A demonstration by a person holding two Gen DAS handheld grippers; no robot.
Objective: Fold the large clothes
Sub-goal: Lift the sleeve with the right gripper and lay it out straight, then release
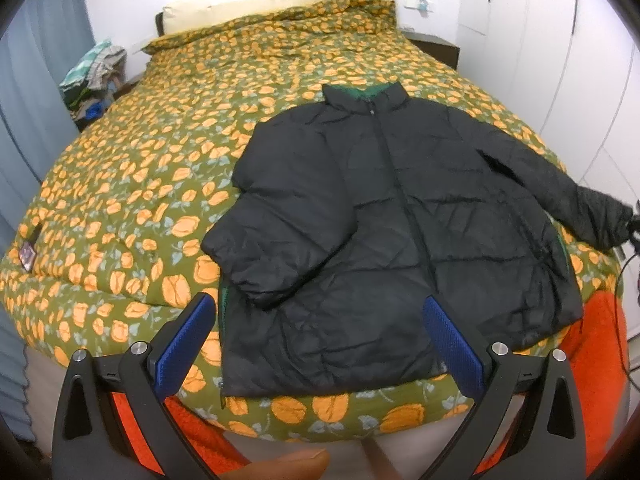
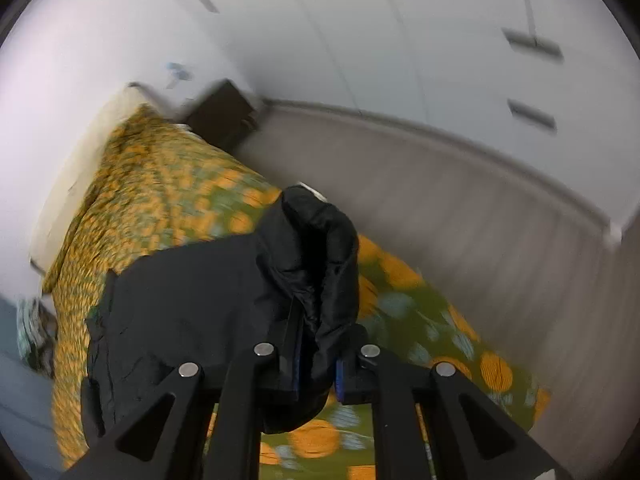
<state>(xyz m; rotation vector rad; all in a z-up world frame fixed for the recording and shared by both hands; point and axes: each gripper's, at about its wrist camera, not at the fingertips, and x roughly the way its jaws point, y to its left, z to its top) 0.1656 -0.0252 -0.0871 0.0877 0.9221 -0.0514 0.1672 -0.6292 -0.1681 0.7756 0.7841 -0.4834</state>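
A black puffer jacket (image 1: pixel 392 216) lies face up on the flowered bedspread (image 1: pixel 152 168), zipped, collar toward the pillows. Its left sleeve (image 1: pixel 264 248) is folded across the body. Its right sleeve (image 1: pixel 560 196) stretches out to the right edge. My left gripper (image 1: pixel 320 336) is open, hovering above the jacket's hem, blue pads (image 1: pixel 188 340) apart. My right gripper (image 2: pixel 318 360) is shut on the cuff of the right sleeve (image 2: pixel 320 264), lifted off the bed; the jacket body (image 2: pixel 180 312) lies to its left. The right wrist view is motion-blurred.
Cream pillows (image 1: pixel 280 0) lie at the head of the bed. A clothes pile (image 1: pixel 92 76) sits at the far left. A dark nightstand (image 2: pixel 220 112) and white wardrobe doors (image 2: pixel 440 40) stand right of the bed. An orange blanket (image 1: pixel 592 360) hangs at the foot.
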